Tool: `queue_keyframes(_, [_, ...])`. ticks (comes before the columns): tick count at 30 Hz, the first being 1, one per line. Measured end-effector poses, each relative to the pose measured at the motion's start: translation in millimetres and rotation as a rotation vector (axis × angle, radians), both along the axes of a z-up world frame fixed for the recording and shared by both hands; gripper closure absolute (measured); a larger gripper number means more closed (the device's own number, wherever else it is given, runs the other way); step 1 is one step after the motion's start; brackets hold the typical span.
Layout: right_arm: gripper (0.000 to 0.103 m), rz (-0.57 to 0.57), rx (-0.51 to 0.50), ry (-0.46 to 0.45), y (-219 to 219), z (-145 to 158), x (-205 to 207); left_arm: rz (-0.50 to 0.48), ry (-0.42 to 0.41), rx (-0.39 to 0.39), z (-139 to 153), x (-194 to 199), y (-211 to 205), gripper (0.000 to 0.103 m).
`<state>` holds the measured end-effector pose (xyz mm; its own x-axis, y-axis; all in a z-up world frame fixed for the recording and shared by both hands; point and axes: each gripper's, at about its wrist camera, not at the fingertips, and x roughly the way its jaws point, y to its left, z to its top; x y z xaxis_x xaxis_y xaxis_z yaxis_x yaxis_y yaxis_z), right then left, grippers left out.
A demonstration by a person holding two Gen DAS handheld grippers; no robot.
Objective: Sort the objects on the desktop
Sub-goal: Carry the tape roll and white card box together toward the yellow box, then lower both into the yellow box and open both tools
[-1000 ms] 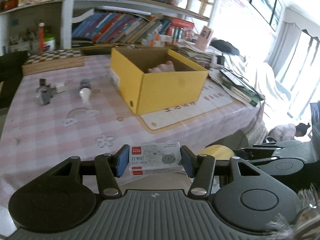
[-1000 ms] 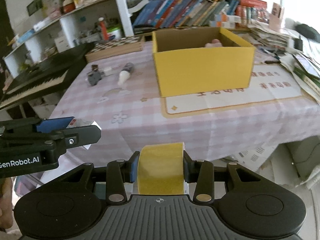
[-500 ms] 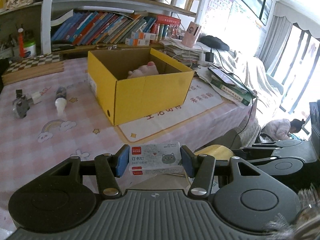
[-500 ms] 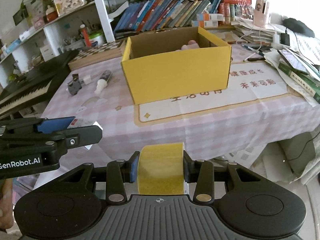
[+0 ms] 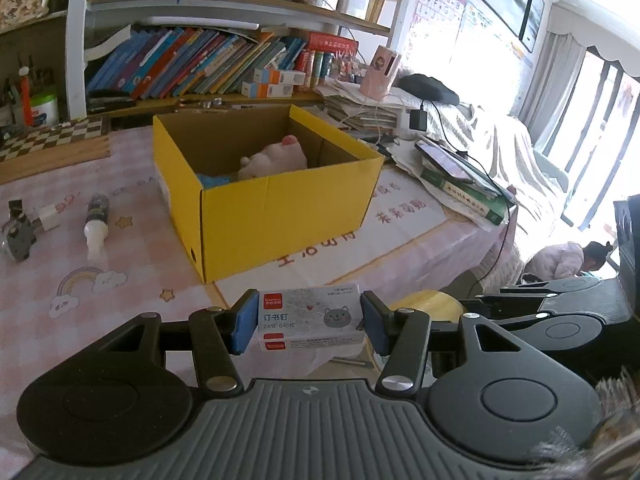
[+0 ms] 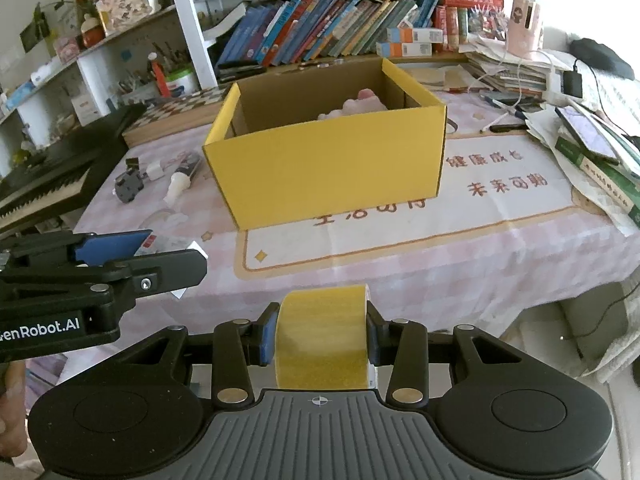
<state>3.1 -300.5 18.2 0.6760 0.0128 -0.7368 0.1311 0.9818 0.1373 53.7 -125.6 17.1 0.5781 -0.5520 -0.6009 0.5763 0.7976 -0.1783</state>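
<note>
While both hands carry their loads toward the table, the yellow box [image 6: 328, 160] has grown larger and more central in each wrist view than it was a second ago, a sign that 2 deliveries are closing in on it together. The left gripper [image 5: 308, 320] is clamped on a staple box [image 5: 310, 314], its blue pads pressing the short ends, and the right gripper [image 6: 320, 336] is clenched on a roll of yellow tape [image 6: 322, 336] held by its flat sides; neither grip has altered over that second. Both items hang off the near edge of the table [image 6: 400, 264], short of the box, which stands open-topped toward the middle of the pink checked cloth with a pink plush toy [image 5: 276, 158] already inside. Judging by this, the sort is partly done (a small bottle [image 5: 96, 220] and a grey gadget [image 5: 18, 236] lie unsorted near the left edge), and the next step is probably to lift over the front wall and let go. Legible writing: the staple box reads "订书钉 24/6" beside a cartoon cat, with a red logo too small to read; the left gripper's body, seen from the right wrist, shows "enRobot.AI"; red characters on the white mat [image 6: 500, 200] appear upside down
</note>
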Motion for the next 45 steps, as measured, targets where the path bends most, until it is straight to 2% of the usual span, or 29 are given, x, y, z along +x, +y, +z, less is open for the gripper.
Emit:
queue_keyframes(8, [0.062, 0.020, -0.007, -0.035, -27, 9, 22, 0.014, -0.058, -0.009, 15, 18, -22, 0.051])
queue_keyframes(13, [0.062, 0.044, -0.010, -0.082, -47, 23, 39, 0.026, -0.121, -0.019, 32, 34, -37, 0.051])
queue_keyframes(21, [0.062, 0.126, -0.037, -0.227, -71, 64, 80, 0.093, -0.223, -0.010, 60, 71, -57, 0.051])
queue_keyframes(25, [0.062, 0.169, -0.043, -0.288, -77, 80, 101, 0.130, -0.257, 0.019, 66, 90, -68, 0.051])
queue_keyframes(30, [0.062, 0.214, -0.043, -0.330, -81, 89, 127, 0.147, -0.253, 0.094, 57, 112, -81, 0.051])
queue_keyframes(35, [0.062, 0.266, -0.048, -0.325, -80, 83, 156, 0.142, -0.230, 0.195, 37, 134, -95, 0.051])
queue_keyframes(45, [0.062, 0.393, -0.072, -0.192, -72, 46, 208, 0.129, -0.137, 0.315, 1, 173, -116, 0.051])
